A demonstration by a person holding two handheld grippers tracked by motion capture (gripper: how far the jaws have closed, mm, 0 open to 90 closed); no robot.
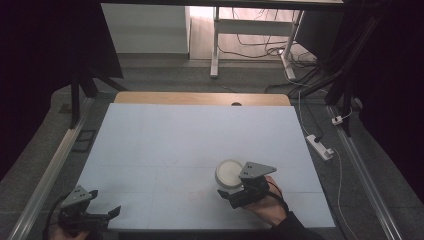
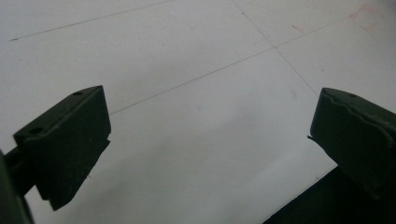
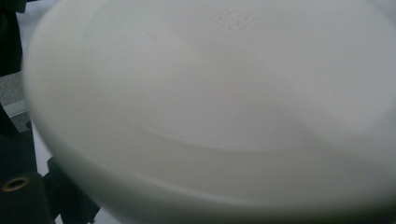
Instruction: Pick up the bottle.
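Note:
A white round bowl is at the front right of the white table top. My right gripper is shut on its near side, held by a hand. In the right gripper view the bowl is very close and blurred, with a faint moulded mark on its flat face. One black finger shows at its left edge, and the other is hidden. My left gripper hovers at the table's front left corner. It stands open over bare white surface with nothing between its fingers.
Thin pencil lines and a faint red mark cross the table top. A wooden strip runs along the far edge. On the floor to the right lie a power strip and cables, and desk legs stand beyond.

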